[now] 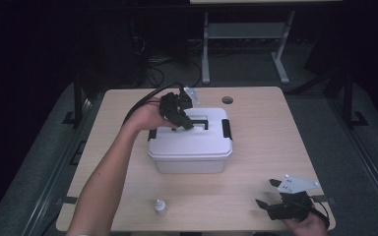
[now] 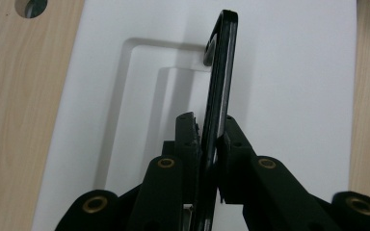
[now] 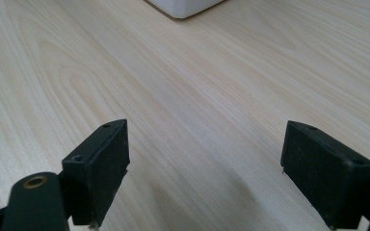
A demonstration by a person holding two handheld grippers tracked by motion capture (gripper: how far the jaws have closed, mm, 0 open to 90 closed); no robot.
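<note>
Near right, the right gripper (image 1: 275, 206) rests with jaws spread over bare tabletop (image 1: 256, 147); a small bottle (image 1: 161, 207) stands near left. Farther, mid-table, the left gripper (image 2: 211, 137) clamps the black handle (image 2: 221, 77) of the white box (image 1: 191, 145) (latches (image 1: 226, 129) look fastened); the thin handle could slip out if pulled crookedly.

Place: lab or test room
Signs: bare wooden table (image 1: 275, 147) with cable hole (image 1: 227, 100), dark surroundings, loose cables (image 1: 162, 66) on floor, metal stand (image 1: 246, 34) behind
</note>
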